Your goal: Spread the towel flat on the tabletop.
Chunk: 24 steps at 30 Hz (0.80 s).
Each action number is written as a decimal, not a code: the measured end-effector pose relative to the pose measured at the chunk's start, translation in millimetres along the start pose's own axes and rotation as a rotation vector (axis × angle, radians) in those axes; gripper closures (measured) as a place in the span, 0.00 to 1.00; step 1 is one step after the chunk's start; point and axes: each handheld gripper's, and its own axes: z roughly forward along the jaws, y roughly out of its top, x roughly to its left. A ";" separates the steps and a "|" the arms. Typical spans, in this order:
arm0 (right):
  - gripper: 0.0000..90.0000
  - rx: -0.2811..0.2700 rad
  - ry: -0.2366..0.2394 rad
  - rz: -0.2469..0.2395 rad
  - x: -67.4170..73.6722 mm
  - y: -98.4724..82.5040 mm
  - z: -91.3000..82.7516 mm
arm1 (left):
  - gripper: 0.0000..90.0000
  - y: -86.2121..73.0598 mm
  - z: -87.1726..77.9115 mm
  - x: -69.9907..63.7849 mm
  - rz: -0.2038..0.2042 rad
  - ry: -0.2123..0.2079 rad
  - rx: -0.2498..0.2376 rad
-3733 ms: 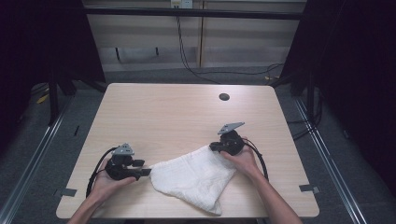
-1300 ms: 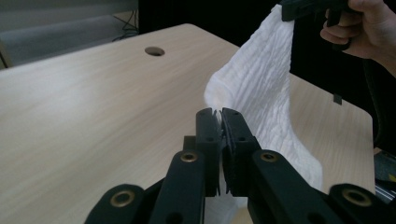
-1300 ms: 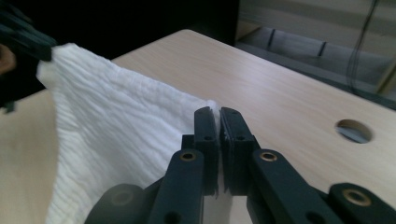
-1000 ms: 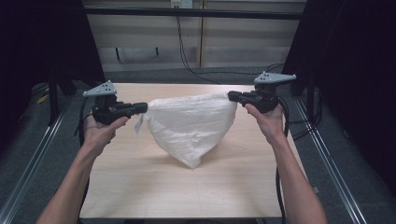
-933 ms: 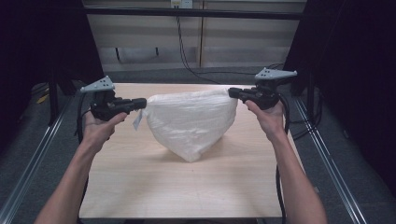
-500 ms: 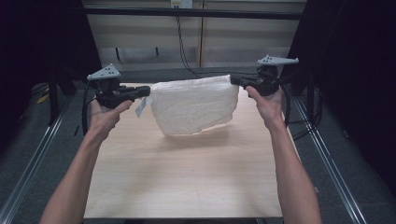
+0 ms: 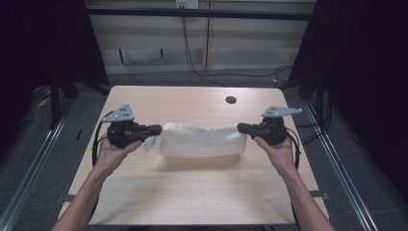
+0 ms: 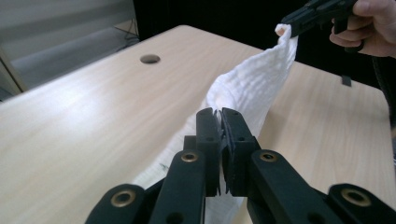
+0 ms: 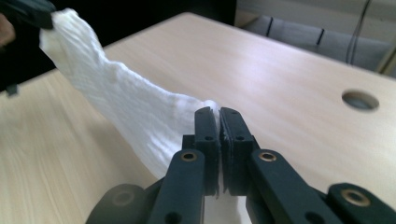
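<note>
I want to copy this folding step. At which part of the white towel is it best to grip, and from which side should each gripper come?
Probably its two upper end corners, one each. The white towel hangs as a long band, so the left gripper comes level from its left end and the right gripper from its right end, jaws shut on the thin edge.

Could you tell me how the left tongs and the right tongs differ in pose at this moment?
The left tongs point rightward and pinch the white towel at its left end; the right tongs point leftward and pinch its right end. Both are shut on the towel, level with each other, stretching it above the table.
</note>
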 end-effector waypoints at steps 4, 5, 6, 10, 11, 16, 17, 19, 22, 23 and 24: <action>0.96 0.016 0.013 0.013 10.1 -28.4 -0.9 | 0.97 -18.7 1.4 -4.3 -0.034 -0.024 0.040; 0.96 0.034 0.009 0.003 13.5 -34.1 -0.5 | 0.97 -22.2 1.1 -5.9 -0.035 -0.024 0.042; 0.96 0.047 0.008 -0.005 15.4 -37.1 -0.4 | 0.96 -27.3 -0.2 -8.3 -0.039 -0.031 0.037; 0.96 0.063 0.032 0.024 22.6 -59.9 -3.5 | 0.96 -48.1 3.2 -17.3 -0.055 -0.057 0.082; 0.96 0.066 0.028 0.032 24.2 -64.9 -3.9 | 0.96 -52.6 5.4 -20.7 -0.049 -0.063 0.109; 0.95 0.113 0.055 0.055 32.4 -90.1 -7.2 | 0.96 -77.5 12.9 -33.8 -0.060 -0.109 0.181; 0.95 0.120 0.061 0.049 34.4 -93.5 -8.2 | 0.96 -80.1 13.4 -35.1 -0.062 -0.109 0.191; 0.93 0.141 0.066 0.030 37.7 -99.4 -10.0 | 0.96 -86.0 13.9 -37.0 -0.062 -0.108 0.203; 0.89 0.165 0.072 0.035 40.9 -108.5 -10.3 | 0.96 -98.2 17.4 -41.2 -0.069 -0.117 0.231; 0.90 0.183 0.062 0.015 43.9 -112.2 -10.2 | 0.96 -101.3 18.8 -43.3 -0.073 -0.117 0.241; 0.89 0.189 0.069 0.010 45.6 -114.0 -10.2 | 0.95 -105.2 20.7 -47.8 -0.057 -0.124 0.268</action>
